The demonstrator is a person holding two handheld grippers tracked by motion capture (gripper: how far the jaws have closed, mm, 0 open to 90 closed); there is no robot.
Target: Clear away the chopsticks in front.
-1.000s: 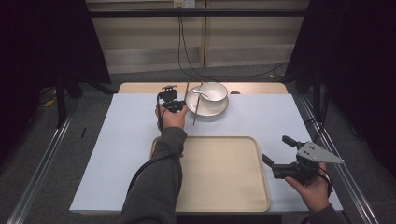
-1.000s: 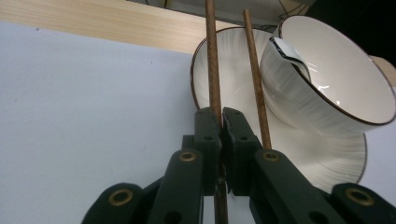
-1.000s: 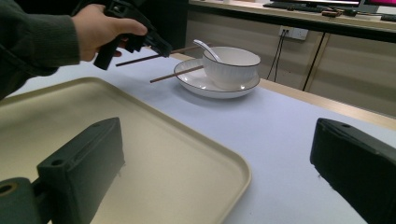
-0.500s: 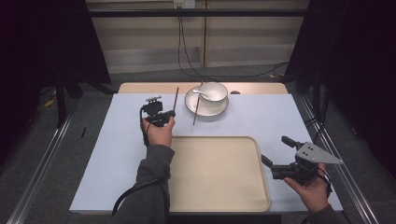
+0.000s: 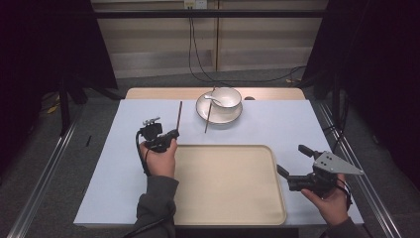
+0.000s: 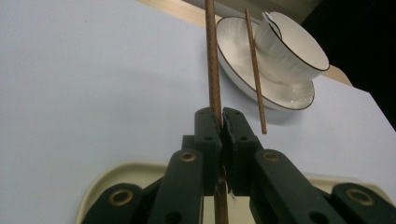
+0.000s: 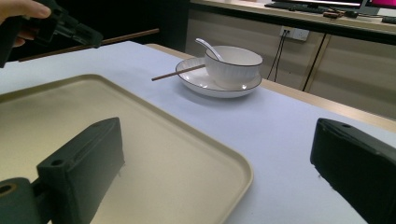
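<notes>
My left gripper (image 5: 171, 135) (image 6: 221, 122) is shut on a brown chopstick (image 5: 179, 115) (image 6: 212, 60), held above the table by the tray's far left corner and pointing away from me. A second chopstick (image 5: 208, 118) (image 6: 255, 74) leans on the rim of a white plate (image 5: 218, 118). On the plate stands a white bowl (image 5: 228, 97) (image 7: 232, 63) with a spoon (image 7: 208, 46) in it. My right gripper (image 5: 293, 163) (image 7: 219, 163) rests open at the right edge of the beige tray (image 5: 223, 188), with nothing between its jaws.
A pale blue mat (image 5: 119, 163) covers the table, and the tray (image 7: 154, 135) lies bare at its near middle. A wooden strip (image 5: 163, 93) runs along the far edge. Cables (image 5: 195, 49) hang behind the table, and metal rails (image 5: 44, 173) flank it.
My left hand has drawn left and toward me, away from the plate, carrying one chopstick. The other chopstick still leans on the plate. The right gripper has kept still.
</notes>
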